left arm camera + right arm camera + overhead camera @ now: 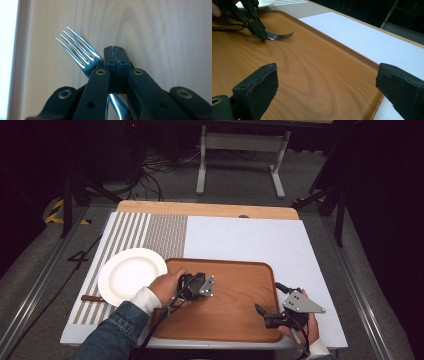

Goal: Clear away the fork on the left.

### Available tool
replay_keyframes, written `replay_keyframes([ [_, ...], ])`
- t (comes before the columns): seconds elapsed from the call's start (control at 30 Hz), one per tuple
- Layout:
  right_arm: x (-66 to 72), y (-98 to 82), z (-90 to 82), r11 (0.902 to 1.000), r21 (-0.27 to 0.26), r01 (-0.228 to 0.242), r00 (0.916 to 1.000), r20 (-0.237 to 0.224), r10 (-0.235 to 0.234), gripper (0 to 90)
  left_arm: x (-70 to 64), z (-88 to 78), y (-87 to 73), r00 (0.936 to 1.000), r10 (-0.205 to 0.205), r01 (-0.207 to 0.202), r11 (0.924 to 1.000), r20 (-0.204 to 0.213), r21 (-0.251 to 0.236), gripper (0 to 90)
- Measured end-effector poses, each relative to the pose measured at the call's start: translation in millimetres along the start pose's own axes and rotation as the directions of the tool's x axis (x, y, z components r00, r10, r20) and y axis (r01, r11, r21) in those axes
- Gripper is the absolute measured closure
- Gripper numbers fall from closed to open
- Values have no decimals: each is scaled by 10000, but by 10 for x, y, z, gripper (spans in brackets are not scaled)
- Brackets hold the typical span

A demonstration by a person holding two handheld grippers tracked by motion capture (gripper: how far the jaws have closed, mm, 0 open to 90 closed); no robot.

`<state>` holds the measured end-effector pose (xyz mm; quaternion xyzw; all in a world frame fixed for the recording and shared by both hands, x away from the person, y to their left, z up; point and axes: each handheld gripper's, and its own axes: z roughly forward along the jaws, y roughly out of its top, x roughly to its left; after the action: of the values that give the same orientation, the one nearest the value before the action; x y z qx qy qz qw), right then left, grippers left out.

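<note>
A person's left gripper (206, 287) is clamping a metal fork (81, 53) by its neck, jaws pressed together on it, with the tines lying just above the wooden tray (240, 312) that is sitting at the table's (240, 237) near edge. The right gripper (262, 312) is hovering over the tray's near right corner, jaws spread wide and gripping nothing. A white plate (131, 275) is resting on a striped placemat (150, 232) just beside the tray's left edge.

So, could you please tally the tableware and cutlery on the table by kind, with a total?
Plate: 1, white, on the striped mat
Tray: 1, wooden
Fork: 1, over the tray, gripped by the left gripper
Brown-handled utensil: 1, partly under the plate, type unclear
Total: 4
</note>
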<state>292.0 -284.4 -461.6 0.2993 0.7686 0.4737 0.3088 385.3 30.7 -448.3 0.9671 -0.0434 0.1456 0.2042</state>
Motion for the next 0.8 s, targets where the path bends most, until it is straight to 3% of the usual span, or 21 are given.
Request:
replay_keyframes([
  [0.33, 25, 2, 24, 9999, 146, 59, 10000, -66, -58, 53, 84, -105, -278, 9975, -669, 678, 9970, -245, 380, 900],
  [0.8, 29, 2, 25, 9999, 161, 33, 9999, -122, -31, 53, 148, -219, -541, 9922, -1149, 1194, 9874, -481, 1041, 900],
])
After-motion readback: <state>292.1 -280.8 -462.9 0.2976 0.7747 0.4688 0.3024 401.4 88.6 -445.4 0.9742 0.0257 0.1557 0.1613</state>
